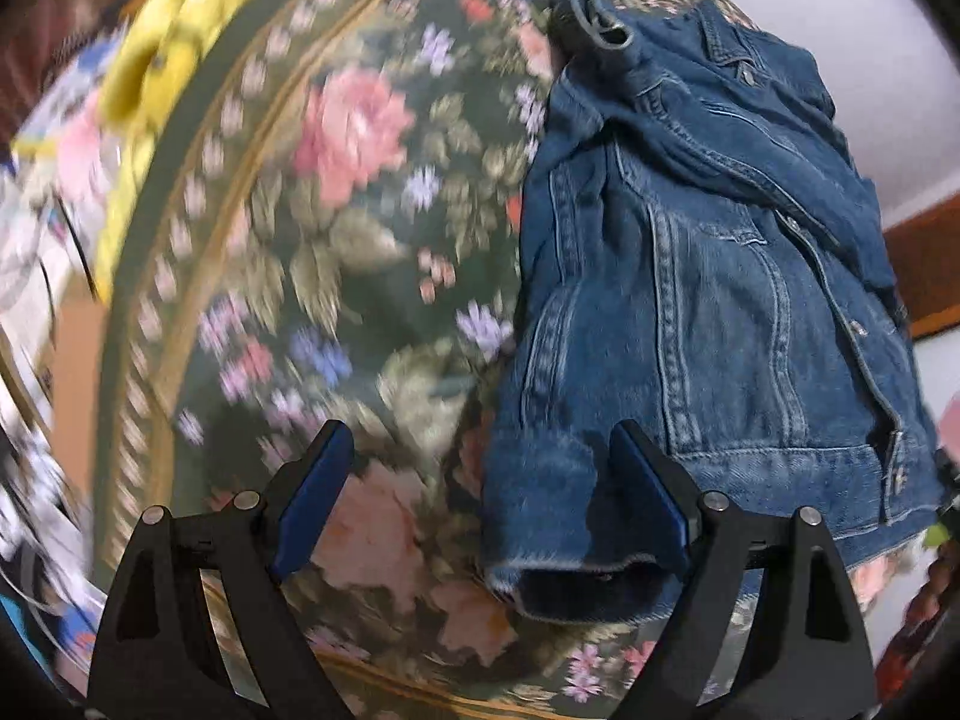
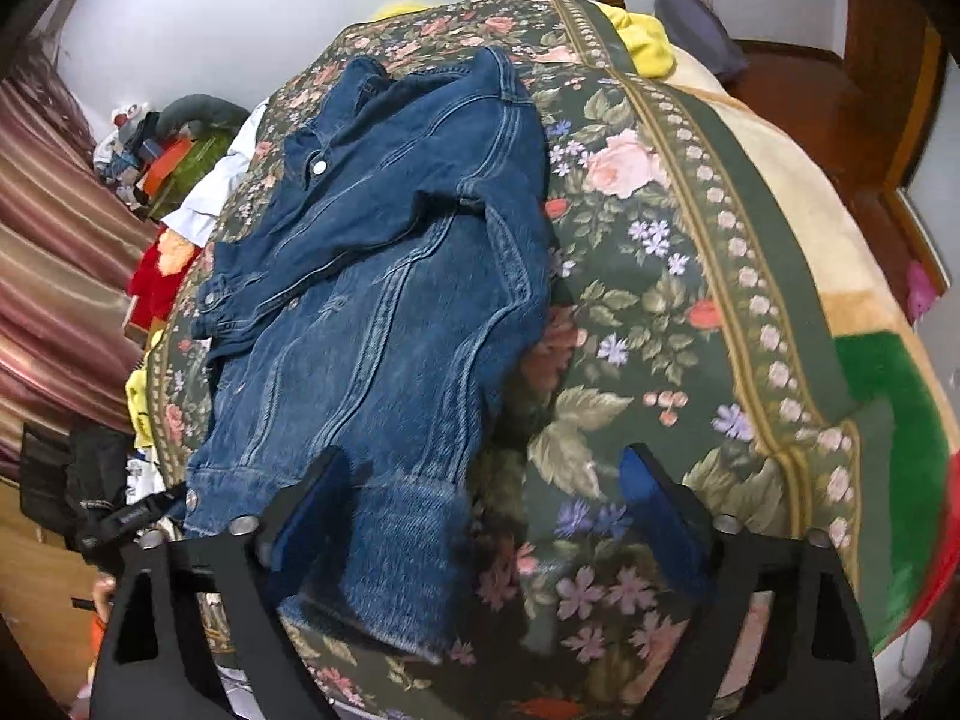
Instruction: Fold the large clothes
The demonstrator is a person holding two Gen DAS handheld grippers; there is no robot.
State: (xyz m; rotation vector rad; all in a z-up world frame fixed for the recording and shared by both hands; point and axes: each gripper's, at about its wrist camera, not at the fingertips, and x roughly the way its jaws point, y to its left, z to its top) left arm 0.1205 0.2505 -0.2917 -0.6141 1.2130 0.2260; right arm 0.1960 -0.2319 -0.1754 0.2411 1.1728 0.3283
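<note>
A blue denim jacket (image 1: 720, 270) (image 2: 390, 240) lies spread on a floral blanket (image 1: 360, 210) (image 2: 660, 300) that covers a bed. In the left wrist view my left gripper (image 1: 480, 480) is open just above the blanket, and one frayed sleeve cuff (image 1: 552, 534) lies between its blue pads (image 1: 312, 498), close to the right-hand one. In the right wrist view my right gripper (image 2: 486, 510) is open too, and the other sleeve cuff (image 2: 396, 570) lies between its fingers, toward the left one. Neither gripper's pads press on the cloth.
A yellow garment (image 1: 168, 60) (image 2: 642, 36) lies at the blanket's far edge by a grey pillow (image 2: 696, 24). A beige and green blanket (image 2: 888, 396) covers the bed's right side. Boxes and clothes (image 2: 162, 168) pile beside a striped curtain (image 2: 48, 240). A wooden bed frame (image 2: 840, 120) stands behind.
</note>
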